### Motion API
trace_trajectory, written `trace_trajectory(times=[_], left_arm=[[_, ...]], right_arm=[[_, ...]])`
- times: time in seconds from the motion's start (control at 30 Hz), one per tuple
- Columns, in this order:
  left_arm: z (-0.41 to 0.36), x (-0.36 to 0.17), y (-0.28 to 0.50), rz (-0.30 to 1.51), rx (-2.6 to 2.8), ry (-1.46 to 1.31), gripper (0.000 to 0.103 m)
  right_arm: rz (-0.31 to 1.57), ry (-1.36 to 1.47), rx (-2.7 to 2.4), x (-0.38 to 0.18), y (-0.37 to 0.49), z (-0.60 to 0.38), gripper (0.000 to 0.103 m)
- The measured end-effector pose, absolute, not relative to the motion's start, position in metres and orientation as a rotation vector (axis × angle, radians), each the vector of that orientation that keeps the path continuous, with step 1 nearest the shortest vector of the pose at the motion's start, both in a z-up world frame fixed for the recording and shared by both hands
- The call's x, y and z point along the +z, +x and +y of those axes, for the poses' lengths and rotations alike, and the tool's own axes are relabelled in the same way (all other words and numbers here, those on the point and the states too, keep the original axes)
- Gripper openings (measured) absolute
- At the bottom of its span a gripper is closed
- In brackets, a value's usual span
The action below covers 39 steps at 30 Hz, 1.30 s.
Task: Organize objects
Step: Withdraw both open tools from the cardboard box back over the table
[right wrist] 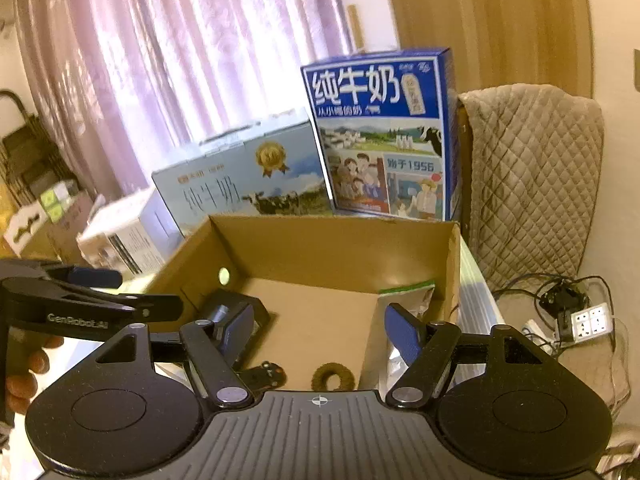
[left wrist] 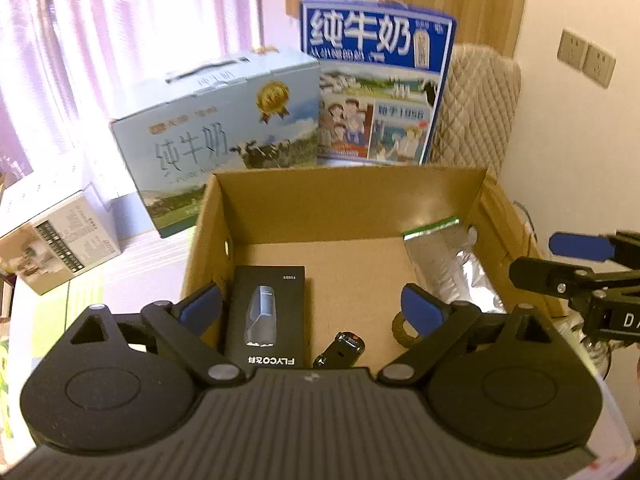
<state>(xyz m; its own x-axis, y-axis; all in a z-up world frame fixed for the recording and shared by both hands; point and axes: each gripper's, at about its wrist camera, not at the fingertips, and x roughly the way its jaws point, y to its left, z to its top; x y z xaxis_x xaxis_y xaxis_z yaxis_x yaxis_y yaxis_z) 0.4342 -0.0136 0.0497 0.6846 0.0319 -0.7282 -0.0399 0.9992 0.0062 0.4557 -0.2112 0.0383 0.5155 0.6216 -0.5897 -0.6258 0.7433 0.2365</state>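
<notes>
Left tool (left wrist: 310, 304) jaws wide apart, empty, right tool (right wrist: 320, 330) jaws apart, empty, both tilted downward

Plain brown is seen on the cardboard box (left wrist: 348, 200) ahead of the left hand-held gripper (left wrist: 312, 304), whose pads are blue on black arms. Inside, a black shaver box (left wrist: 268, 312) with white lettering, a silver foil pouch (left wrist: 448, 268) edged in green, and a brown ring (right wrist: 333, 376) are shown. Beyond, a pale blue milk carton (left wrist: 216, 136) bearing a gold medal and a deep blue milk carton (right wrist: 384, 136) with white characters are seen against pink curtains (right wrist: 180, 60).
</notes>
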Motion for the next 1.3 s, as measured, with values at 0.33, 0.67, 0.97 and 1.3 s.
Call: trace_trajectory(times=[0.33,0.67,0.97,1.3], left_arm=[[0.002,0.075,0.366,0.740,0.111,-0.039,0.098],[0.020,0.082,0.306,0.725,0.148,-0.089,0.098],[0.035,0.070,0.265,0.754,0.171,-0.095,0.098],[0.040,0.040,0.238,0.843,0.161,-0.096,0.098]], right_arm=[[0.644,0.072,0.740,0.062,0.414,-0.241,0.070],[0.636,0.079,0.749,0.071,0.372,-0.257,0.071],[0.678,0.082,0.706,0.060,0.343,-0.269,0.072],[0.765,0.077,0.654,0.034,0.317,-0.283,0.072]])
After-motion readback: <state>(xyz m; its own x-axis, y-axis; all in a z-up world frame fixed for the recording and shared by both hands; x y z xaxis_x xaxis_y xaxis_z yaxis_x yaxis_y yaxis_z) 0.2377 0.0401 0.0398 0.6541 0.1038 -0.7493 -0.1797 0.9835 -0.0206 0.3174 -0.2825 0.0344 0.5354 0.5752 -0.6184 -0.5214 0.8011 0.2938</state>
